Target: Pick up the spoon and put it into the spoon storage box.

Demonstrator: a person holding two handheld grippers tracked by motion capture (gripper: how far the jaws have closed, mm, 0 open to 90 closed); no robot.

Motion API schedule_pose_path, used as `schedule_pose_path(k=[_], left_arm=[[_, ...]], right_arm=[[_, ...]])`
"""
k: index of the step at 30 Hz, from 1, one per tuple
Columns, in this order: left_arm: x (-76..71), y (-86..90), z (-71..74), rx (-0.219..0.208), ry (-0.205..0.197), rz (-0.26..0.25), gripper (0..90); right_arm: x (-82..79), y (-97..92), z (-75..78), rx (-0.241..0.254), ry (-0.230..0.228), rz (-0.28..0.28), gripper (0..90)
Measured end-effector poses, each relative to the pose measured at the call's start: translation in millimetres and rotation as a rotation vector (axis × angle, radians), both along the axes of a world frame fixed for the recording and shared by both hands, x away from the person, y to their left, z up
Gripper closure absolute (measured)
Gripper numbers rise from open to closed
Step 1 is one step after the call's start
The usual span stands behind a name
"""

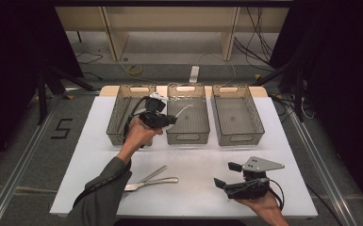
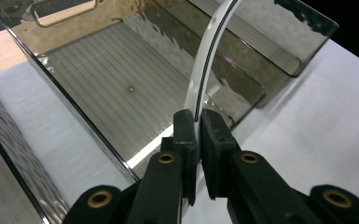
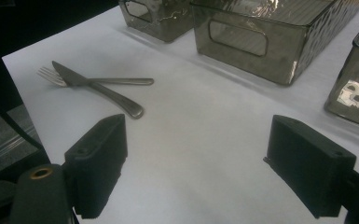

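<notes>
Left fingers [image 2: 197,122] pinching white strip [image 2: 210,51] over middle bin [image 2: 23,42]; right fingers [image 3: 196,154] spread.

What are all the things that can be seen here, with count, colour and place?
bins: three, smoky clear, in a row at the table's far side
strip: one, white, thin and curved, held over the middle bin
knife: one, silver, on the sheet near the left forearm, crossing the fork
fork: one, silver, under the knife
sheet: one, white, covering the table
table: one, wooden, bare at its far corners
left gripper: one, black, fingers shut on the strip
right gripper: one, black, fingers open, at the near right of the sheet
</notes>
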State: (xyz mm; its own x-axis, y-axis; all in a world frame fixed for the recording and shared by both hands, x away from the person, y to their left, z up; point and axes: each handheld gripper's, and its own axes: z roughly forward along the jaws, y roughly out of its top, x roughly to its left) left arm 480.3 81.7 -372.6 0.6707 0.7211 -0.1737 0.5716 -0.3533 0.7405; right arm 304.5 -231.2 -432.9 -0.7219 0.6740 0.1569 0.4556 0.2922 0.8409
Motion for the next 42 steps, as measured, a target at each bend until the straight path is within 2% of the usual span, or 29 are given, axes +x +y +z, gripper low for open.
schedule_pose_path(k=[4, 14, 20, 24, 27, 34, 37, 42], left_arm=[[6.8, -3.0, -2.9, 0.004, 0.007, 0.012, 84.6], [18.8, -10.6, -5.3, -0.033, 0.009, 0.045, 84.6], [24.9, -17.8, -12.3, -0.009, 0.024, 0.052, 84.5], [27.2, -21.0, -15.4, -0.030, 0.034, 0.059, 84.5], [27.6, -23.6, -17.1, -0.011, 0.034, 0.055, 84.5], [31.3, -30.1, -21.1, -0.005, 0.035, 0.067, 84.4], [32.5, -32.1, -23.8, -0.018, 0.045, 0.074, 84.3], [32.5, -35.5, -29.3, -0.004, 0.055, 0.069, 84.2]], right_arm=[[0.0, 0.2, -0.2, -0.003, 0.003, 0.001, 21.0], [0.2, 0.4, -0.6, -0.002, 0.004, 0.002, 21.1], [0.3, 0.5, -0.9, -0.005, 0.005, 0.005, 21.3], [0.4, 0.4, -1.0, -0.005, 0.001, 0.004, 21.3], [0.2, -0.1, -0.9, -0.004, 0.002, 0.002, 21.4], [-0.3, 0.8, -0.9, -0.005, 0.004, 0.006, 21.4], [-0.3, 0.5, -0.9, -0.007, 0.004, 0.007, 21.4], [-0.4, 0.4, -1.2, -0.009, 0.004, 0.007, 21.5]])
